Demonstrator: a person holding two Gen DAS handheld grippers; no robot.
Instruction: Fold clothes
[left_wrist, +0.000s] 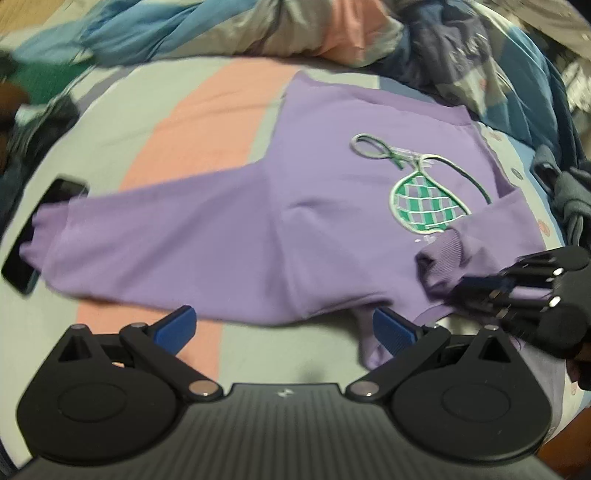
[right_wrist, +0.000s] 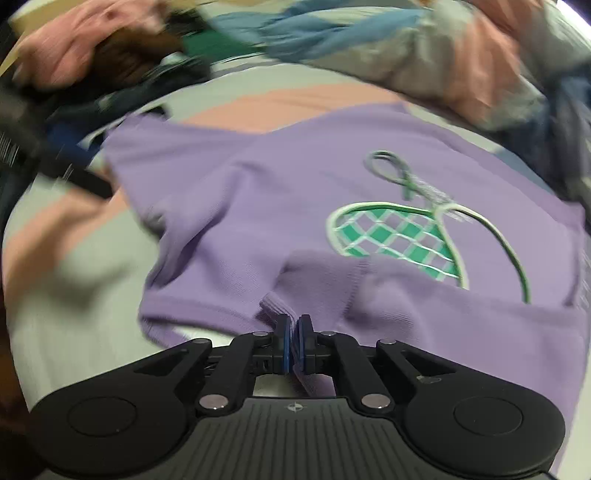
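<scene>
Striped grey-and-pink bedsheet (left_wrist: 192, 122) carries a flat purple knit sweatshirt (left_wrist: 258, 221) with green netted embroidery. Crumpled clothes pile (left_wrist: 258, 26) lies behind it. Black phone (left_wrist: 22, 266) sits under one sleeve. Left gripper (left_wrist: 284, 328) spread wide, empty; right gripper (right_wrist: 294, 339) pinches the ribbed cuff (right_wrist: 317, 277).

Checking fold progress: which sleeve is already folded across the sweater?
The sleeve pinched in the right claw; its cuff lies over the chest. The other sleeve stretches outward.

The sweater (left_wrist: 229, 236) lies on the bed (left_wrist: 110, 122), its left cuff over a phone (left_wrist: 22, 266).
</scene>
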